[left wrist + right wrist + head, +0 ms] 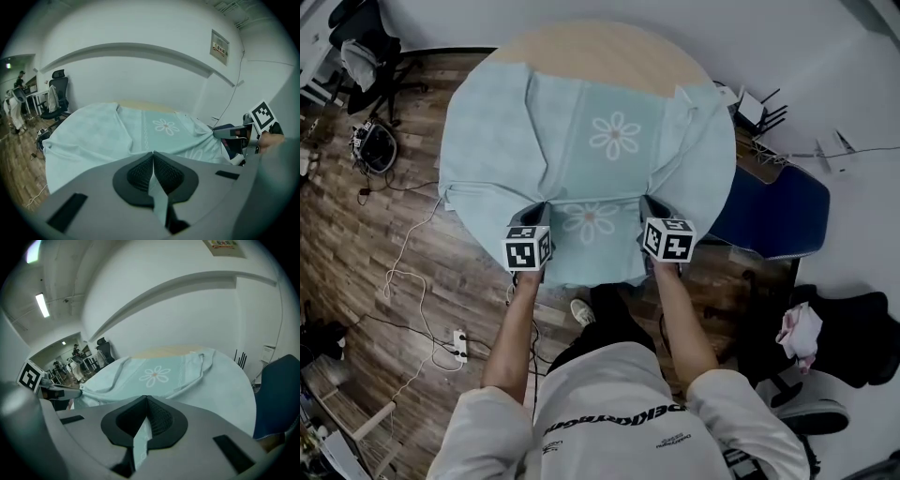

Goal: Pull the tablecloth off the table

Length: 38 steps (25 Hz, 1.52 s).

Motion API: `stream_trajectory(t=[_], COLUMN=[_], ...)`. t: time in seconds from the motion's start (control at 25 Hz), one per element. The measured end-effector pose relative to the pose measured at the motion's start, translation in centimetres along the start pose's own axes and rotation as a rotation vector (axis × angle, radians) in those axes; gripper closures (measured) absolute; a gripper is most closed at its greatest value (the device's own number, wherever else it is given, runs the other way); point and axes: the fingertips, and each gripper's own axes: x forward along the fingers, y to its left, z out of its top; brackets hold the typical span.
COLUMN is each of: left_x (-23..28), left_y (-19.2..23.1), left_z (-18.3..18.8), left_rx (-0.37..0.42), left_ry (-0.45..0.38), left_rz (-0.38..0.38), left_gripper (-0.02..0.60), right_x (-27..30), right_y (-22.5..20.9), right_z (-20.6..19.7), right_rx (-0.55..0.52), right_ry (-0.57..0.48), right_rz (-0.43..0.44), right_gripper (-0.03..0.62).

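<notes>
A light blue tablecloth point(581, 150) with white flower prints lies rumpled over the round wooden table point(600, 52), whose far edge is bare. My left gripper point(532, 223) is shut on the cloth's near edge at the left; a strip of cloth point(157, 197) runs between its black pads point(138, 176). At the right of that edge my right gripper point(654, 217) is shut on the cloth too, with a fold point(139, 439) pinched between its pads point(161, 420). Creases run from both grips toward the far corners. In the left gripper view the right gripper point(225, 133) shows at the right.
A blue chair point(773, 211) stands right of the table. A black office chair point(370, 47) is at the far left, with cables point(412, 281) and a power strip point(459, 345) on the wood floor. The person's shoe point(581, 311) is under the near edge.
</notes>
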Motion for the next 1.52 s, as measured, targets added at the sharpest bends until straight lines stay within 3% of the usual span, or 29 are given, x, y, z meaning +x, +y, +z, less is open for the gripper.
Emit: stream_trajectory(t=[0.32, 0.76, 1.08, 1.52], left_x=[-5.6, -13.9, -19.7, -27.2], left_y=[-3.4, -7.2, -9.7, -12.9], left_z=[-0.3, 0.5, 0.2, 0.0], left_rx=[0.081, 0.096, 0.064, 0.068], left_ry=[-0.074, -0.175, -0.245, -0.358], left_rz=[-0.023, -0.025, -0.006, 0.055], left_gripper=[0.566, 0.566, 0.566, 0.566], right_x=[-6.2, -13.9, -19.7, -26.9], right_y=[1.3, 3.4, 5.0, 7.3], right_z=[-0.2, 0.3, 0.4, -0.6], right_rx=[-0.019, -0.034, -0.038, -0.061], right_ry=[-0.072, -0.126, -0.201, -0.274], right_rz=[0.002, 0.008, 0.036, 0.089], right_gripper=[0.562, 0.562, 0.562, 0.562])
